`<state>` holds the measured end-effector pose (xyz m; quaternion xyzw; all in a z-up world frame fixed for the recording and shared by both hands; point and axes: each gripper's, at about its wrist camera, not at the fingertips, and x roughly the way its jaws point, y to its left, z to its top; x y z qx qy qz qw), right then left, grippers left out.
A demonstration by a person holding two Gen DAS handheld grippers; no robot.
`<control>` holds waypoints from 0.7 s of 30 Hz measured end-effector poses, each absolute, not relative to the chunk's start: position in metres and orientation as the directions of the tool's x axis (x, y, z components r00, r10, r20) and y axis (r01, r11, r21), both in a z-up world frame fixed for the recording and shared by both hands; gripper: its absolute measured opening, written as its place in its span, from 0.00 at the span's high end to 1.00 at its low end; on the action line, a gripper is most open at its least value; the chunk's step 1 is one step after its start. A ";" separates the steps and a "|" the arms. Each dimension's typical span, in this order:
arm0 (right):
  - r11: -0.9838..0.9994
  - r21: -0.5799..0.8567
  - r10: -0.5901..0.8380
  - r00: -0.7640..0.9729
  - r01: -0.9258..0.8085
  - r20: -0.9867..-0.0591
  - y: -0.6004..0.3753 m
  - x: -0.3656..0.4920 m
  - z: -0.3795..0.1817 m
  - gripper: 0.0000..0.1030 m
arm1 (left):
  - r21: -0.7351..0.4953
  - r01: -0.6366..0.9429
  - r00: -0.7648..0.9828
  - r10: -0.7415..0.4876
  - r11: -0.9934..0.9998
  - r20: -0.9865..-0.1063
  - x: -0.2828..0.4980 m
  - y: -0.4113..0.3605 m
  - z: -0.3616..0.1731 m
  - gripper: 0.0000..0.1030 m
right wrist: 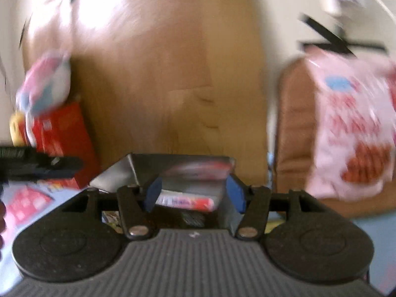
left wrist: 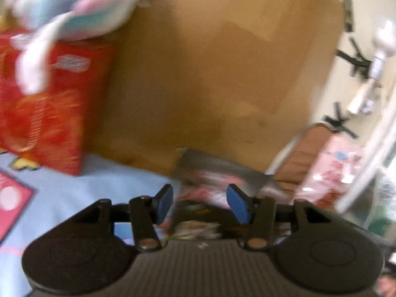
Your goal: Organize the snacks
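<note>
Both wrist views, heavily motion-blurred. The landmark is the large brown cardboard box (left wrist: 217, 74), which stands upright on a pale blue printed cloth (left wrist: 74, 193); whether that cloth lies on a bed or on some other surface cannot be told.

Left of the cardboard box, touching it, stands a red printed snack carton (left wrist: 49, 104) with a pastel pink-and-blue plush toy (left wrist: 74, 7) resting on its top. Right of the box, a pink-and-white snack bag (right wrist: 351, 128) leans against a brown padded object (right wrist: 294, 133). Directly in front of the box lies a shiny silver-foil packet with red and pink print (right wrist: 188, 188), one flap standing up.

The right gripper (right wrist: 194, 193) holds its jaws released, one blue pad to each side of the foil packet; contact is not evident. The left gripper (left wrist: 199, 204) also has its jaws released, with the same packet just ahead of and beneath them, grasping nothing. The left gripper's black finger shows at the left edge of the right view.

Step in hand, as judged: approach to the foil packet, before any grasp. The next move calls for closing the right jaws squarely on the packet's body rather than its loose flap, then carrying it to join the other snacks. Foil is likely to crumple and slip.
</note>
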<state>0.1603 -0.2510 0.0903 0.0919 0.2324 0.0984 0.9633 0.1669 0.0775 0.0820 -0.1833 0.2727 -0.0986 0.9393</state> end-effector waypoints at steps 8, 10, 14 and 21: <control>0.869 0.495 0.333 0.737 0.002 -0.588 -0.274 0.173 0.027 0.43 | -0.368 0.061 0.709 -0.299 0.928 -0.639 0.205 0.064 0.034 0.55; 0.823 0.568 0.401 0.710 -0.002 -0.579 -0.266 0.178 0.018 0.40 | -0.386 0.090 0.661 -0.345 0.918 -0.667 0.208 0.051 0.023 0.54; 0.860 0.506 0.400 0.700 -0.063 -0.592 -0.238 0.172 0.025 0.40 | -0.309 0.176 0.673 -0.343 0.935 -0.655 0.182 0.024 0.025 0.53; 0.884 0.426 0.432 0.685 -0.192 -0.587 -0.221 0.116 0.035 0.40 | -0.358 0.225 0.675 -0.410 0.906 -0.614 0.118 0.023 0.031 0.50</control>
